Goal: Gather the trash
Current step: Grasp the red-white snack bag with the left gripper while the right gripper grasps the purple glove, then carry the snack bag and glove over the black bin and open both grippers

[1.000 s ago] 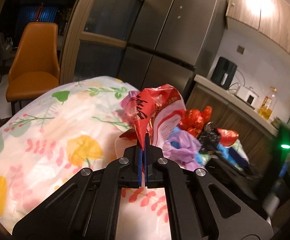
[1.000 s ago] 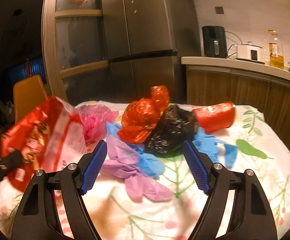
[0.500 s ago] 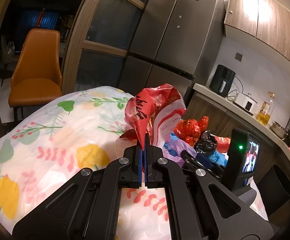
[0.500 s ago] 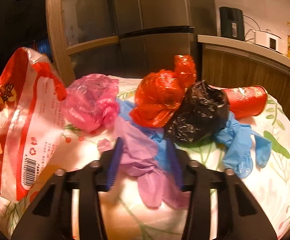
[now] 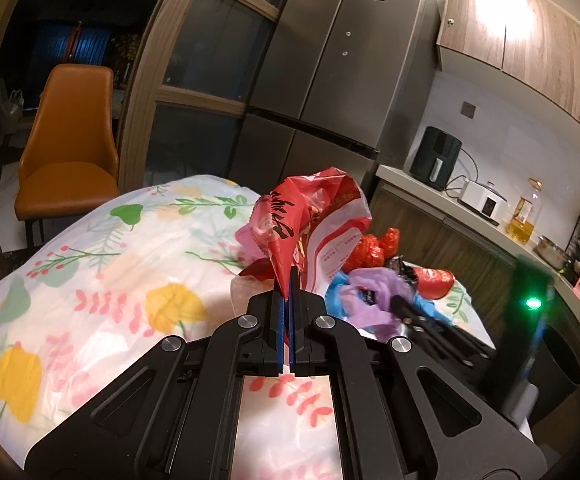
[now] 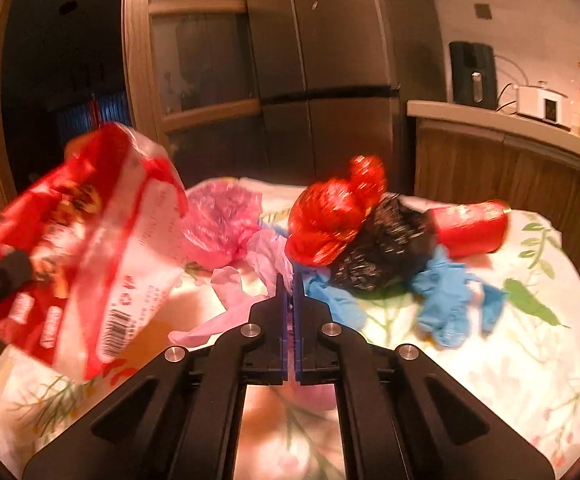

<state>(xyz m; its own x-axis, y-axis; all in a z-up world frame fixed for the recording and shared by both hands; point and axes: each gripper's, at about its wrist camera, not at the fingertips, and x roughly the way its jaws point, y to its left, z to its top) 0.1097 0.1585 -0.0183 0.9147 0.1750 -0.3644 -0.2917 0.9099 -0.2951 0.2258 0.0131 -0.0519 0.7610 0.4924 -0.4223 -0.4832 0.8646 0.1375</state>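
My left gripper (image 5: 288,280) is shut on the edge of a red and white plastic bag (image 5: 309,220) and holds it up over the floral tablecloth; the bag also shows at the left of the right wrist view (image 6: 86,240). My right gripper (image 6: 288,280) is shut on a purple glove (image 6: 250,276), lifted off the cloth. The pile behind it holds a pink bag (image 6: 220,220), a red bag (image 6: 329,208), a black bag (image 6: 381,248), blue gloves (image 6: 445,292) and a red cup (image 6: 469,226) on its side.
The table with the floral cloth (image 5: 90,280) fills the foreground. An orange chair (image 5: 70,140) stands at the far left. A steel fridge (image 5: 329,80) is behind the table. A counter (image 5: 489,224) with appliances and an oil bottle runs along the right.
My right gripper moved in on the pile, closed on the purple glove and lifted it. My left gripper kept its hold on the red and white bag.
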